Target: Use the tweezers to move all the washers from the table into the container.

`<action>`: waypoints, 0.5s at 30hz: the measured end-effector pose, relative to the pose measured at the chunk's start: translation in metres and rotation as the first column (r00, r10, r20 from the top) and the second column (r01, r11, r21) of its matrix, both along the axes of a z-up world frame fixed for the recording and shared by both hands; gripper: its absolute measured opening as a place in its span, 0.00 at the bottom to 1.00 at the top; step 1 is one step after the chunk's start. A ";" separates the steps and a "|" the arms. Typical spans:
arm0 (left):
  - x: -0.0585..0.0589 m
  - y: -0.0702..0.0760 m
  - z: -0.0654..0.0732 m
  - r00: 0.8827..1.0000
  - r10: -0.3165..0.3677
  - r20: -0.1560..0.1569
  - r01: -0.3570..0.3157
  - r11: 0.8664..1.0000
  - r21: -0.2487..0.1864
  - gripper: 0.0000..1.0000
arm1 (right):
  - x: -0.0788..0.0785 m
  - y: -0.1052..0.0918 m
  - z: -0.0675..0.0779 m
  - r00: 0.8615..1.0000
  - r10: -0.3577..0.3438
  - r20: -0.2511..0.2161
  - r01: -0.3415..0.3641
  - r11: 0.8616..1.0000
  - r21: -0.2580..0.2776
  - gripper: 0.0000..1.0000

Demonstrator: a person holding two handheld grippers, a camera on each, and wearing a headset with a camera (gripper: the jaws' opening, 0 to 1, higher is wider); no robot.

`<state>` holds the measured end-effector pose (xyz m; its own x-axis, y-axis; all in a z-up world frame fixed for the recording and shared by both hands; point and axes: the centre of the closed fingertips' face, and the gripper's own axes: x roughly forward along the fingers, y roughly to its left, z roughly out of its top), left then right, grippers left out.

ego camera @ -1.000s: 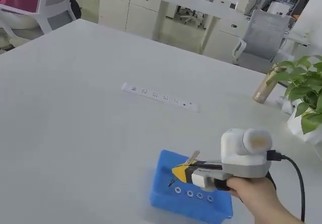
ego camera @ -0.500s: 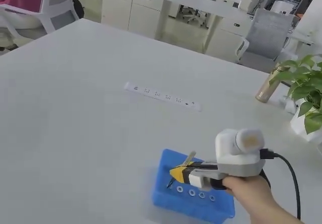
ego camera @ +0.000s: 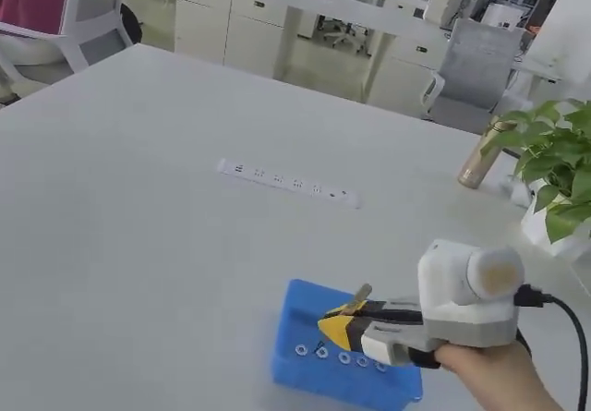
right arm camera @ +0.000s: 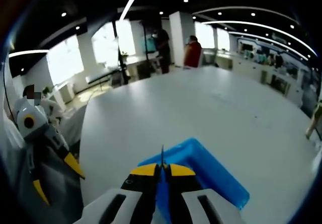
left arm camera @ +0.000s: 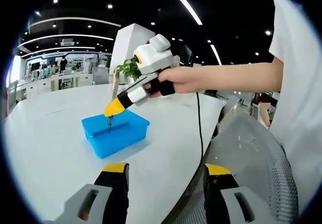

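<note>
A blue container [ego camera: 319,383] sits near the table's front edge, with several small washers [ego camera: 322,352] lying in a row on its floor. My right gripper [ego camera: 331,325] hovers over it, its yellow-tipped jaws shut on thin dark tweezers [ego camera: 318,344] that point down into the container. From the side, the right gripper [left arm camera: 114,108] holds the tweezers [left arm camera: 109,124] above the blue container [left arm camera: 118,139]. Along its own jaws, my right gripper [right arm camera: 162,169] shows the tweezers' tip [right arm camera: 162,156] over the container [right arm camera: 214,173]. My left gripper [left arm camera: 166,183] is open and holds nothing, off the table's edge.
A white power strip [ego camera: 288,182] lies mid-table on the wide white table [ego camera: 138,208]. A metal bottle [ego camera: 476,160] and a potted plant [ego camera: 554,171] stand at the right edge. A grey mesh chair [left arm camera: 251,153] is beside the left gripper. The left gripper [right arm camera: 43,148] appears off the table's near corner.
The head camera has shifted. The right gripper has drawn back a little over the container with the tweezers, and more of the washer row shows beneath it.
</note>
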<state>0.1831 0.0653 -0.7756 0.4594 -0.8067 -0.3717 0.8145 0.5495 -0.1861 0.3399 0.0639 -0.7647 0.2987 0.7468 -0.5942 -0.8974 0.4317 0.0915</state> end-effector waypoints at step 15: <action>0.003 -0.003 0.018 0.995 -0.068 -0.069 0.058 0.989 -0.138 0.20 | -0.083 -0.022 -0.015 0.985 0.164 -0.055 -0.166 0.985 -0.039 0.04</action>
<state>0.1866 0.0621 -0.7580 0.3818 -0.8782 -0.2882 0.8278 0.4635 -0.3159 0.2567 0.0415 -0.7793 0.1418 0.7566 -0.6383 -0.9511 0.2830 0.1242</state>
